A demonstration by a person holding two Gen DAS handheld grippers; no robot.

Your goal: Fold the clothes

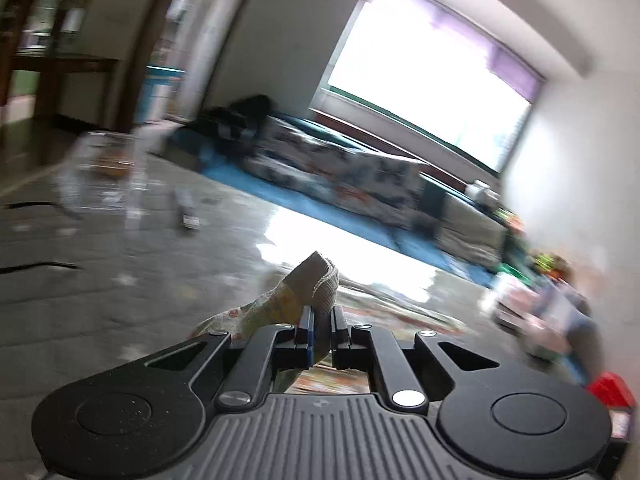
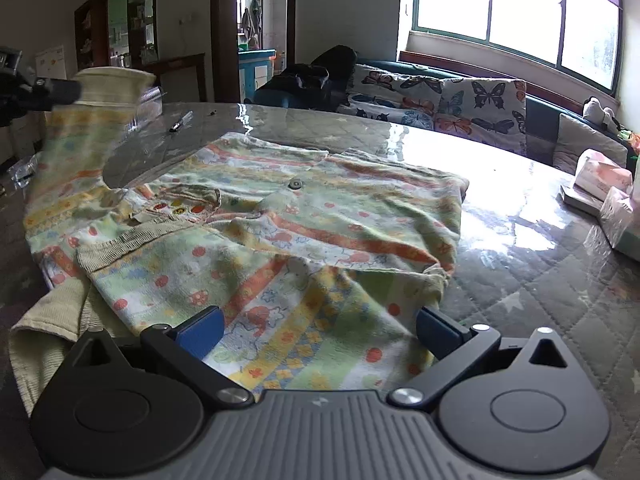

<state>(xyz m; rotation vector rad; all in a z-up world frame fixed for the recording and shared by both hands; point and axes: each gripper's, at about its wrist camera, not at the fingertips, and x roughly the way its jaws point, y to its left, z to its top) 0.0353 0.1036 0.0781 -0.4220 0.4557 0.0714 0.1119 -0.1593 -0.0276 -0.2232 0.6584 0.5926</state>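
A child's pastel patterned garment [image 2: 280, 232] with green, yellow and orange bands lies spread on the glass-topped table [image 2: 520, 240]. My left gripper [image 1: 322, 320] is shut on the ribbed beige cuff [image 1: 320, 284] of one sleeve and holds it lifted; in the right wrist view that gripper [image 2: 60, 90] and the raised cuff [image 2: 112, 84] show at the far left. My right gripper [image 2: 318, 326] is open, low over the garment's near part, with fabric lying between its blue pads [image 2: 202, 334].
A pen [image 2: 180, 122] and a clear plastic box [image 2: 150, 98] lie at the table's far left. Tissue packs [image 2: 600, 184] sit at the right edge. A butterfly-print sofa [image 2: 440, 96] stands behind the table under the window.
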